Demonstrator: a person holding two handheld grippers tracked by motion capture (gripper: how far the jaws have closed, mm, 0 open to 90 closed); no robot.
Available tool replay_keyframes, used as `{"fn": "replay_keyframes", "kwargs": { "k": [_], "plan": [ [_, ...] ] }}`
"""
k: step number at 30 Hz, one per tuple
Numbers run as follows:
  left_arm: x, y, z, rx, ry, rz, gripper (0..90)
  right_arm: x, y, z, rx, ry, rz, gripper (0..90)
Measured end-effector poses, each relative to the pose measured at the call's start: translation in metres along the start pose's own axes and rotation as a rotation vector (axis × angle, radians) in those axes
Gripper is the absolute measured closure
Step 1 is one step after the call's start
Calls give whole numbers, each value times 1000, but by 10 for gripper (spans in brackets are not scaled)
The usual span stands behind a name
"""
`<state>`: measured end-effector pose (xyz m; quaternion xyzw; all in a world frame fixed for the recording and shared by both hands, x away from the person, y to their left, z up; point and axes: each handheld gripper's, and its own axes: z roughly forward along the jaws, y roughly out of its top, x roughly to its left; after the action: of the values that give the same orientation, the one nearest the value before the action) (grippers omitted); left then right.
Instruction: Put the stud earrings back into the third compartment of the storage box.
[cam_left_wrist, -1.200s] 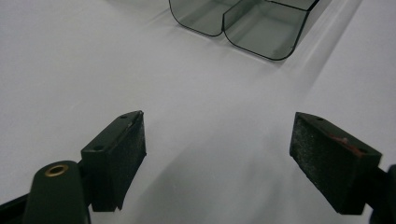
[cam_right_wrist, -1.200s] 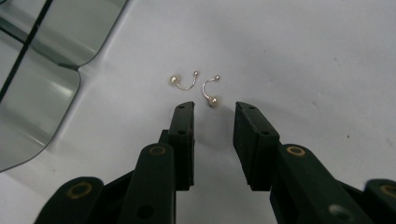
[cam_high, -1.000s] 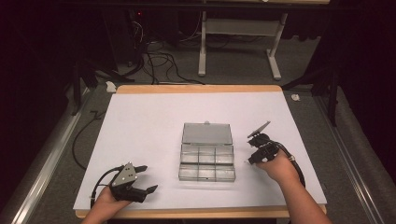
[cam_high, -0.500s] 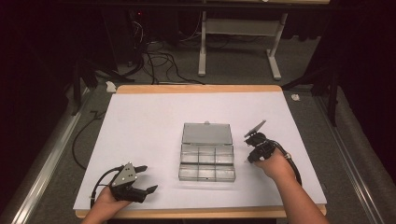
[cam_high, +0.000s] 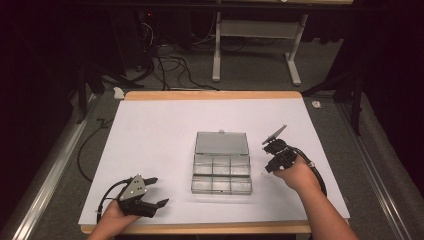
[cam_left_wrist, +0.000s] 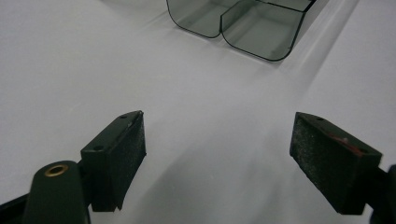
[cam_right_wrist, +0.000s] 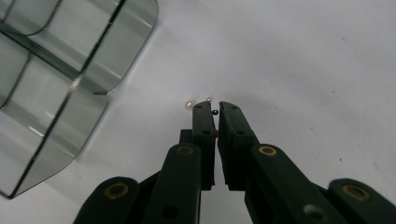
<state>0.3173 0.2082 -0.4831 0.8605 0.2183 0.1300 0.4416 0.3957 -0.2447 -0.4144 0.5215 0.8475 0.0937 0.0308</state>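
Note:
A clear plastic compartment box (cam_high: 221, 167) lies in the middle of the white table with its lid folded back. My right gripper (cam_high: 267, 170) points down at the table just right of the box. In the right gripper view its jaws are almost together, shut on a tiny dark bead (cam_right_wrist: 215, 112) at the tips of the right gripper (cam_right_wrist: 215, 108). Two small pale beads (cam_right_wrist: 189, 104) lie on the table just beyond the tips, and the box's corner (cam_right_wrist: 60, 70) is to the left. My left gripper (cam_high: 159, 191) rests near the front left edge, open and holding nothing, and the left gripper (cam_left_wrist: 219, 158) faces the box (cam_left_wrist: 252, 28).
The white table top (cam_high: 150, 130) has a wooden rim. Beyond its far edge are a dark floor with cables (cam_high: 170, 65) and a white stand's legs (cam_high: 255, 55). A cable trails from each gripper toward the person's forearms.
My right gripper has shifted slightly left, closer to the box's right side. The left gripper has stayed where it was.

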Motion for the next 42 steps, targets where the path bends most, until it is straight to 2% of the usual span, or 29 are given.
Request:
{"fn": "replay_keyframes", "kwargs": {
  "k": [5, 9, 17, 29, 30, 31, 35, 36, 40, 42],
  "plan": [
    [-1, 0, 0, 0, 5, 8, 190, 7, 2, -12, -15, 10, -10, 864],
    [-1, 0, 0, 1, 7, 6, 190, 15, 5, -19, -24, 11, -40, 864],
    [-1, 0, 0, -5, 8, 6, 190, 29, 13, -26, -32, 22, -66, 864],
    [0, 0, 0, 0, 0, -1, 190, 47, 25, -27, -37, 34, -103, 864],
    [-1, 0, 0, -4, 3, 3, 190, 48, 27, -26, -42, 37, -116, 864],
    [-1, 0, 0, -7, 4, 6, 189, 50, 28, -25, -39, 40, -107, 864],
    [0, 0, 0, 2, -4, -4, 189, 54, 32, -22, -29, 40, -139, 864],
    [0, 0, 0, 0, -3, -1, 189, 56, 32, -21, -28, 44, -125, 864],
    [0, 0, 0, 0, -6, -2, 189, 59, 35, -16, -16, 47, -132, 864],
    [0, 0, 0, 1, -3, -2, 189, 60, 37, -13, -19, 42, -153, 864]
  ]
}}
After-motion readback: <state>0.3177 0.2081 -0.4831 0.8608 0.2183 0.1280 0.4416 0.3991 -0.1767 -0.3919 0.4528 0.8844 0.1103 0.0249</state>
